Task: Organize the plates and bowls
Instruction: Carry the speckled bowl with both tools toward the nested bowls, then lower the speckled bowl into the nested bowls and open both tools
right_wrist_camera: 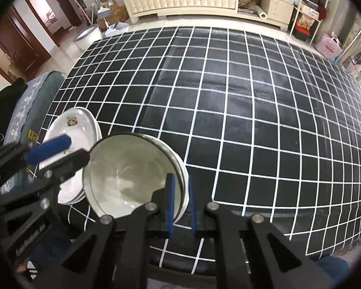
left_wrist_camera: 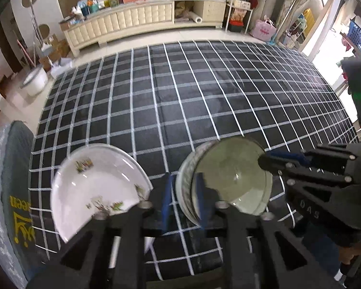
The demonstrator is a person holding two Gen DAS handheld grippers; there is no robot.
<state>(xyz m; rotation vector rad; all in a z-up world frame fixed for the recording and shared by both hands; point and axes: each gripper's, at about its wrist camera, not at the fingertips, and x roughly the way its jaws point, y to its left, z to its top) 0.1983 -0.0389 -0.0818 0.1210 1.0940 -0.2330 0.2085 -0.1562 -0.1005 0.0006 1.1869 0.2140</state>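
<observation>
My right gripper [right_wrist_camera: 180,204] pinches the near rim of the top bowl [right_wrist_camera: 132,175], one blue pad inside the wall, the other outside. That greenish bowl sits nested in a stack of bowls [left_wrist_camera: 184,187] near the table's front edge; how many lie beneath I cannot tell. My left gripper [left_wrist_camera: 183,202] is slightly spread at the stack's opposite rim, pads blurred, not pressing it. Just beside the stack, a stack of white flowered plates [right_wrist_camera: 72,130] rests on the checked tablecloth [right_wrist_camera: 228,110], partly hidden behind my gripper's fingers.
</observation>
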